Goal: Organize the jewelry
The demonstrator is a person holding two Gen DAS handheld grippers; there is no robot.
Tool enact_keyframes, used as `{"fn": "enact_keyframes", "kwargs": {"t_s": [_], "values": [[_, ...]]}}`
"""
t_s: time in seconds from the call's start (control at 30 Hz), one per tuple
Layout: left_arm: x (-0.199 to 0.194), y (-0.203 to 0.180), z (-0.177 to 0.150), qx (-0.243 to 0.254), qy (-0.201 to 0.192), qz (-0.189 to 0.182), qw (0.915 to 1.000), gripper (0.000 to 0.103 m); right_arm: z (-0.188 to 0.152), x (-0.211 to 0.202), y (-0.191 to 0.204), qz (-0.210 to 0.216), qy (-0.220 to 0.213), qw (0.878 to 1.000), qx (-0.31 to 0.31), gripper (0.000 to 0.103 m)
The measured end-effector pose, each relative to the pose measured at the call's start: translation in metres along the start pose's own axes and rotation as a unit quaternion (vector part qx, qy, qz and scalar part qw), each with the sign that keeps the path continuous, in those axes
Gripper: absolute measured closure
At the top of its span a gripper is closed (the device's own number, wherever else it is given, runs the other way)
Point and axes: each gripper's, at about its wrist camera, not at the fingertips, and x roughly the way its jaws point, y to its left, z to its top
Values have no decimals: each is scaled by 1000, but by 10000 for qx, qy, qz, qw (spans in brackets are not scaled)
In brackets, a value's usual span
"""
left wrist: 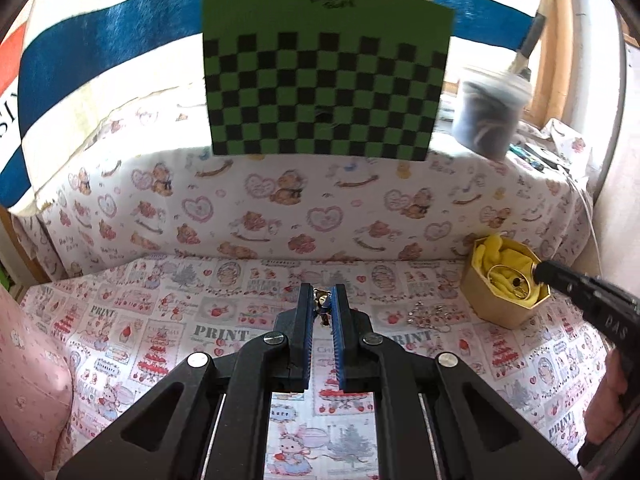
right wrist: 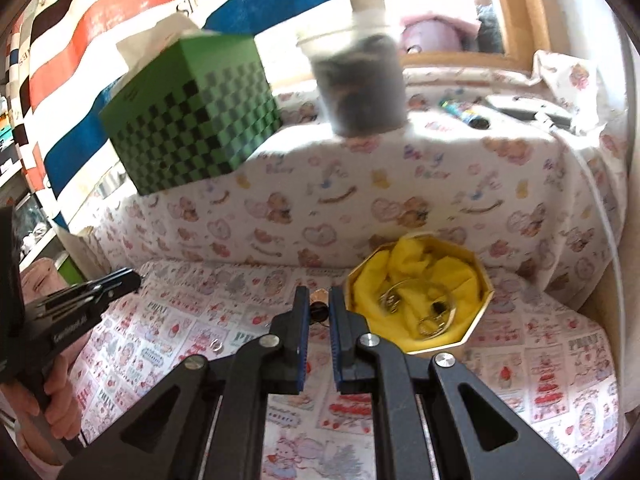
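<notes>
Left gripper [left wrist: 323, 294] pinching a charm [left wrist: 321, 300] at its tips; right gripper [right wrist: 318, 300] likewise clamped on a trinket [right wrist: 319, 305], box [right wrist: 476, 320] just right. Shallow grips: could slip out mid-carry.

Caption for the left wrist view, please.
Left gripper pinching a small gold trinket above the printed cloth, beside an octagonal gold box lined in yellow.

A cartoon-print cloth [left wrist: 160, 320] is spread over the surface and a raised ledge behind. A striped blue, white and red banner [left wrist: 80, 60] is hung beyond, backlit by strong daylight; a wooden frame [right wrist: 516, 12] is glimpsed right.
</notes>
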Motion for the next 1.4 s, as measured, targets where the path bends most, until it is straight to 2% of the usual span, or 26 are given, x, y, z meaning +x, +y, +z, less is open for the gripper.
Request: {"fn": "enact_keyframes", "kwargs": {"t_s": [0.1, 0.17, 0.27, 0.33, 0.53, 0.63, 0.7, 0.8, 0.97, 1.1, 1.4], "values": [[-8, -7, 2, 38, -70, -44, 10000, 95, 4, -9, -7, 40, -153, 9998, 102, 94], [-19, -11, 6, -38, -102, -199, 9997, 95, 7, -16, -13, 83, -251, 9995, 190, 94], [-40, -23, 19, 25, -342, -359, 9988, 95, 13, -25, -21, 210, -394, 9985, 315, 94], [-51, -35, 28, 139, -475, -375, 9981, 95, 16, -30, -26, 250, -474, 9977, 415, 94], [-57, -79, 53, 408, -543, -547, 9962, 95, 19, -42, -40, 271, -678, 9954, 625, 94], [-51, -98, 58, 463, -532, -640, 9955, 95, 20, -42, -52, 317, -708, 9939, 785, 94], [-44, -111, 60, 499, -503, -683, 9951, 95, 21, -33, -63, 509, -567, 9926, 943, 94], [-30, -126, 60, 501, -361, -799, 9949, 95, 19, -20, -83, 442, -382, 9895, 1322, 94], [0, -147, 56, 679, -133, -505, 9963, 95, 14, -16, -104, 586, -402, 9833, 1675, 94], [18, -153, 56, 567, 190, -670, 9960, 95, 12, -12, -112, 475, -373, 9826, 1755, 94], [37, -170, 55, 704, 345, -622, 9950, 95, 10, -9, -121, 606, -377, 9782, 1948, 94]]}}
